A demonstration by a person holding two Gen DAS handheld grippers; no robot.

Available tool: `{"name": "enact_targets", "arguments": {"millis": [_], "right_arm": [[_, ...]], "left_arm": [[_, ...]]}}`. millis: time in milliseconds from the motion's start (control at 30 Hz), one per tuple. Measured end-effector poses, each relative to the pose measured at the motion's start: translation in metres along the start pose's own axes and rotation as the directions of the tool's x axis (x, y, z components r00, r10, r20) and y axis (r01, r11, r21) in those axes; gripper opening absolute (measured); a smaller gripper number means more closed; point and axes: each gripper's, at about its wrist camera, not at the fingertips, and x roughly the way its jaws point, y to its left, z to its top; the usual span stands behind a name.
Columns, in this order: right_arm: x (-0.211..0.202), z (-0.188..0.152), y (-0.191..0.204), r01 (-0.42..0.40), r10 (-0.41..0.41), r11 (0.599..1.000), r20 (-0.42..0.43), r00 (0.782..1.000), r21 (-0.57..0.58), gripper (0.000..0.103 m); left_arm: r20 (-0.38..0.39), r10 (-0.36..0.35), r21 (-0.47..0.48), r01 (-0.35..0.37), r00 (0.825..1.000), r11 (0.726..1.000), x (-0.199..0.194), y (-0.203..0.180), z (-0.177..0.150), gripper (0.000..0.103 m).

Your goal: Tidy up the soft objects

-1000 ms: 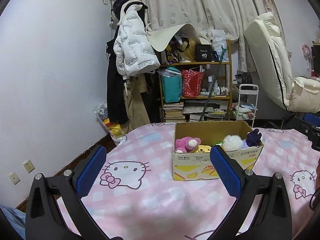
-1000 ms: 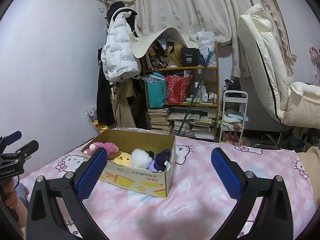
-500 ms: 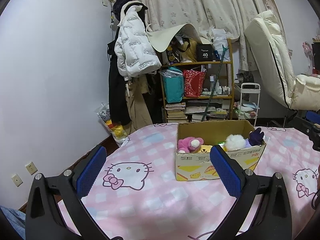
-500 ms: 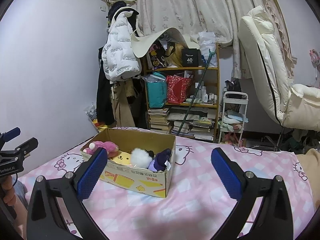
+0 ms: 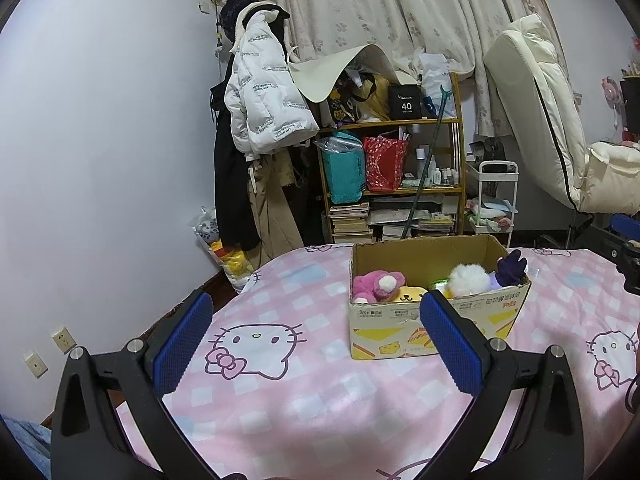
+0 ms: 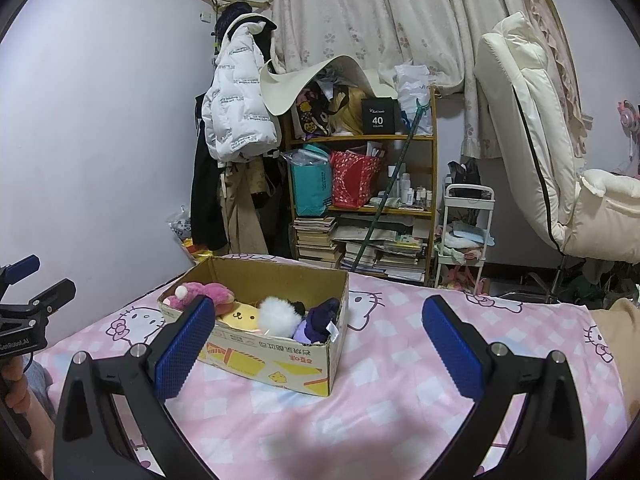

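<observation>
An open cardboard box point(image 5: 432, 320) point(image 6: 276, 360) sits on the pink Hello Kitty bedspread point(image 5: 304, 392) point(image 6: 380, 408). Inside lie a pink plush point(image 5: 376, 285) point(image 6: 208, 293), a yellow plush point(image 5: 409, 293) point(image 6: 243, 316), a white fluffy plush point(image 5: 469, 279) point(image 6: 278, 314) and a dark purple plush point(image 5: 510, 267) point(image 6: 318, 320). My left gripper point(image 5: 316, 340) hovers open in front of the box, nothing between its blue pads. My right gripper point(image 6: 318, 348) is open too, to the box's right and near side. The left gripper point(image 6: 24, 312) also shows at the right wrist view's left edge.
A cluttered wooden shelf point(image 5: 396, 176) point(image 6: 360, 184) with bags and books stands behind the bed, coats point(image 5: 260, 92) hanging beside it. A white trolley point(image 5: 494, 204) and a cream chair point(image 5: 560, 140) are at the right. A beige cushion point(image 6: 624, 344) lies on the bed's right edge.
Both views have shifted slightly, with the box drifting a little in frame. Both grippers stay open and the toys have not moved.
</observation>
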Motion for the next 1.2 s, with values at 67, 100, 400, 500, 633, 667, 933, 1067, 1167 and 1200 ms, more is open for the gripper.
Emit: {"name": "enact_targets", "arguments": {"millis": [67, 100, 400, 500, 633, 667, 933, 1067, 1167, 1200], "right_arm": [[-0.0001, 0.0002, -0.0003, 0.001, -0.001, 1.000, 0.000, 1.000, -0.001, 0.103], [-0.0003, 0.0007, -0.0006, 0.001, -0.001, 1.000, -0.001, 1.000, 0.000, 0.103], [-0.0005, 0.0006, -0.0008, 0.002, -0.002, 1.000, -0.001, 1.000, -0.001, 0.103], [-0.0006, 0.0006, -0.0012, 0.002, -0.002, 1.000, 0.000, 1.000, -0.001, 0.103], [-0.0006, 0.0007, -0.0019, 0.000, 0.000, 1.000, -0.001, 1.000, -0.001, 0.103], [-0.0006, 0.0006, -0.0019, 0.001, -0.001, 1.000, -0.001, 1.000, -0.001, 0.103], [-0.0003, 0.0003, -0.0019, 0.001, -0.001, 1.000, -0.002, 1.000, -0.001, 0.103], [0.0000, 0.0006, -0.0028, 0.001, -0.001, 1.000, -0.003, 1.000, -0.001, 0.103], [0.0000, 0.0006, -0.0029, 0.001, -0.001, 1.000, -0.003, 1.000, 0.000, 0.103], [-0.0001, 0.0007, -0.0030, 0.000, 0.000, 1.000, -0.003, 1.000, 0.000, 0.103]], "left_arm": [[-0.001, -0.003, 0.001, 0.003, 1.000, 1.000, 0.0004, 0.0001, 0.0000, 0.102], [-0.002, -0.004, 0.002, 0.004, 1.000, 1.000, 0.0005, 0.0003, -0.0003, 0.102], [0.003, -0.004, 0.000, 0.004, 1.000, 1.000, 0.0001, 0.0008, -0.0004, 0.102], [0.003, -0.003, 0.000, 0.003, 1.000, 1.000, -0.0001, 0.0005, -0.0005, 0.102], [0.004, -0.004, 0.002, 0.004, 1.000, 1.000, -0.0005, 0.0005, -0.0004, 0.102], [0.004, -0.004, 0.001, 0.004, 1.000, 1.000, -0.0005, 0.0004, -0.0003, 0.102], [0.002, -0.004, 0.003, 0.004, 1.000, 1.000, -0.0004, 0.0006, 0.0001, 0.102], [0.001, -0.005, 0.005, 0.005, 1.000, 1.000, -0.0005, 0.0018, -0.0002, 0.102], [0.002, -0.004, 0.006, 0.004, 1.000, 1.000, -0.0003, 0.0021, -0.0001, 0.102], [0.000, -0.005, 0.006, 0.005, 1.000, 1.000, -0.0001, 0.0022, -0.0001, 0.102]]}}
